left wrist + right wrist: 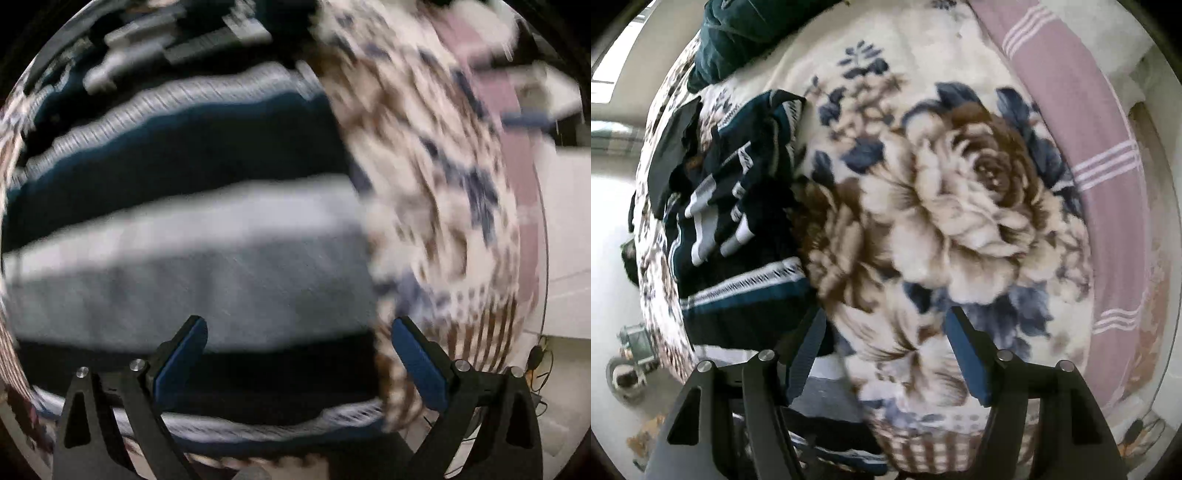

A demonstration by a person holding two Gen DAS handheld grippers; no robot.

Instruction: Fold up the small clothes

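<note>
Floral blanket (960, 192) under crumpled navy-striped garment (738, 206)

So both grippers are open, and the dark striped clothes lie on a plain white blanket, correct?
Not plain white: the right wrist view shows the blanket printed with big brown and blue flowers. The rest holds: the left gripper and right gripper are open, and the dark striped clothes lie on it.

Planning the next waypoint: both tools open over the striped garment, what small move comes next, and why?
Probably lower the left tool and close on the striped garment. It is open, holds nothing, and the cloth lies right ahead. The right tool sits mostly over the floral blanket.
</note>
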